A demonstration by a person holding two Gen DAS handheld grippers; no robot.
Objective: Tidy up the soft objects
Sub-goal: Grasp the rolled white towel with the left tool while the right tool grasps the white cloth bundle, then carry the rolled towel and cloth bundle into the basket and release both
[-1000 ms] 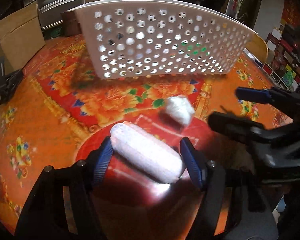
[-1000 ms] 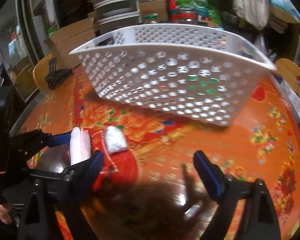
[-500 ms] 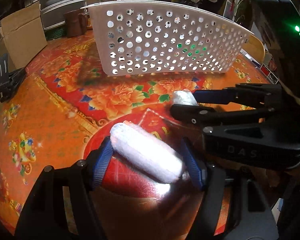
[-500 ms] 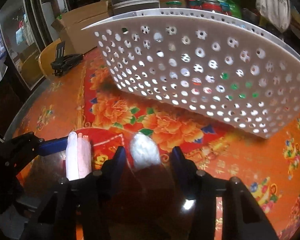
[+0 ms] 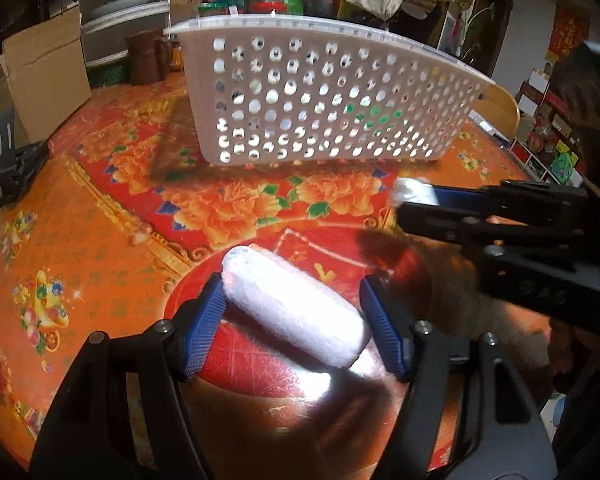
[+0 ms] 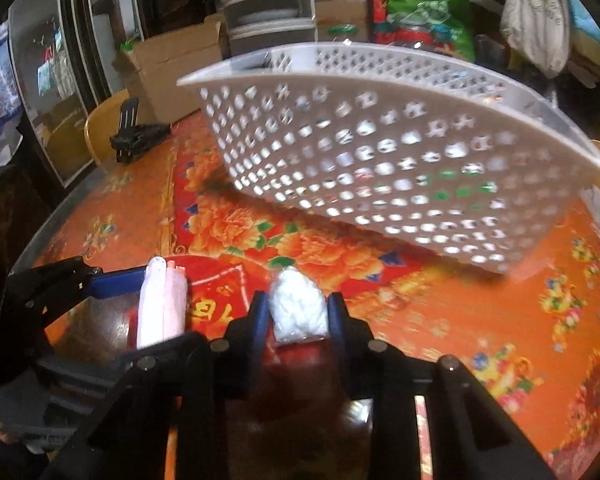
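Dim room, fisheye bending at edges, glare on tablecloth (image 5: pixel 300 396), motion blur in right view.

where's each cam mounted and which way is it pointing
Left wrist: on the left gripper, looking forward and down along its fingers at the roll it holds, the table and basket; the right gripper enters from the right.
Right wrist: on the right gripper, looking down at the wad it has just been closing on; the left gripper enters from the left.
Both share: basket, roll, wad, table.
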